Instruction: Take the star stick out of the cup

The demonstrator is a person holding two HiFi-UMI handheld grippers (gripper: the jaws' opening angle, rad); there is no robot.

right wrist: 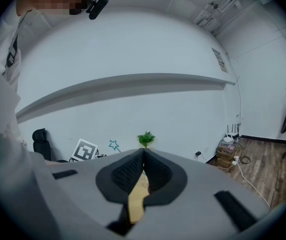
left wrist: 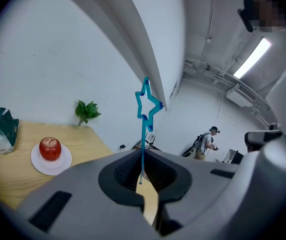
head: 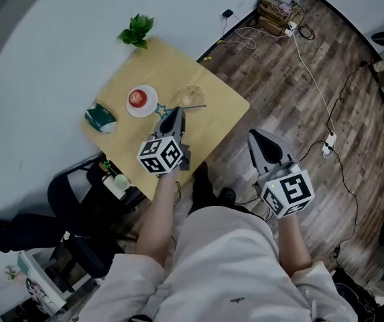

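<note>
Holding the Star Upright

Left gripper [head: 172, 116] pinches the blue star stick [left wrist: 143, 139] between closed jaws, star end up, just left of the glass cup [head: 188, 98] on the wooden table [head: 218, 109]. Right gripper [head: 262, 143], jaws together and empty, hangs off the table's right.

bare lab with floor cables [head: 303, 59]
</note>
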